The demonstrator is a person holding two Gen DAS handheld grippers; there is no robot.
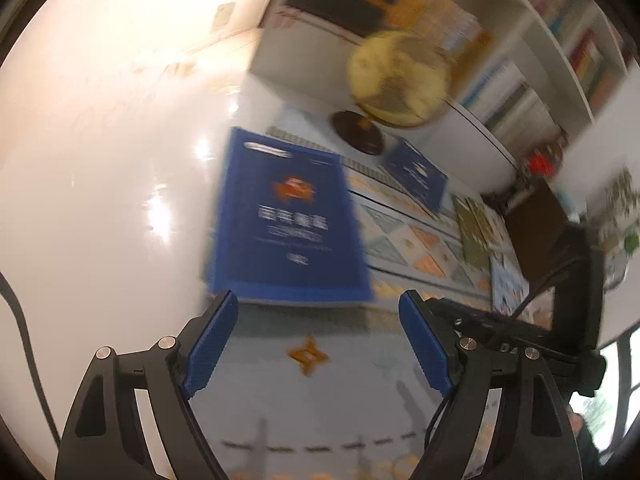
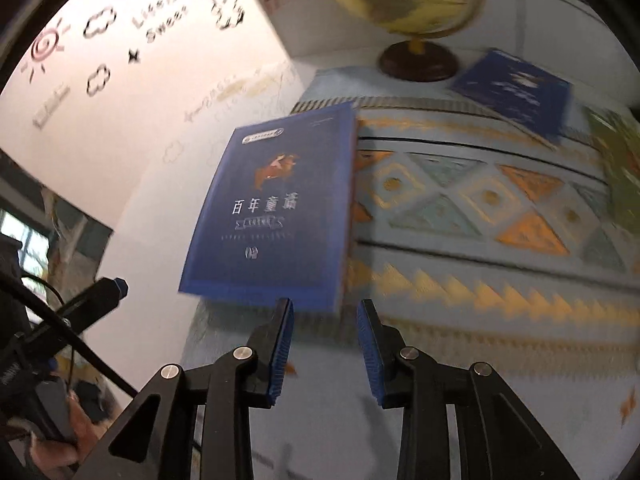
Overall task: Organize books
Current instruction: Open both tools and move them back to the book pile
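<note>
White walls and bookshelves (image 1: 560, 40) frame a counter under a patterned woven cloth (image 1: 404, 240). Left view: the left hand-held gripper (image 1: 320, 308) gapes empty near a glossy blue hardcover book (image 1: 284, 216); more books lie scattered, unsorted. Right view: the right hand-held gripper (image 2: 325, 312), narrowly parted, holds nothing beside that book (image 2: 272, 208).

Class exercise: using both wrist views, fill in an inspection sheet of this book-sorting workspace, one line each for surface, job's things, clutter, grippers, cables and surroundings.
Surface: patterned cloth over the table.
Job's things: large blue book lying flat at the cloth's edge; second blue book beside the globe's base; green book further along.
Clutter: globe on a dark base.
Grippers: left gripper open, empty; right gripper slightly open, empty.
Cables: black cable at the left.
Surroundings: white wall with decals; bookshelves.
</note>
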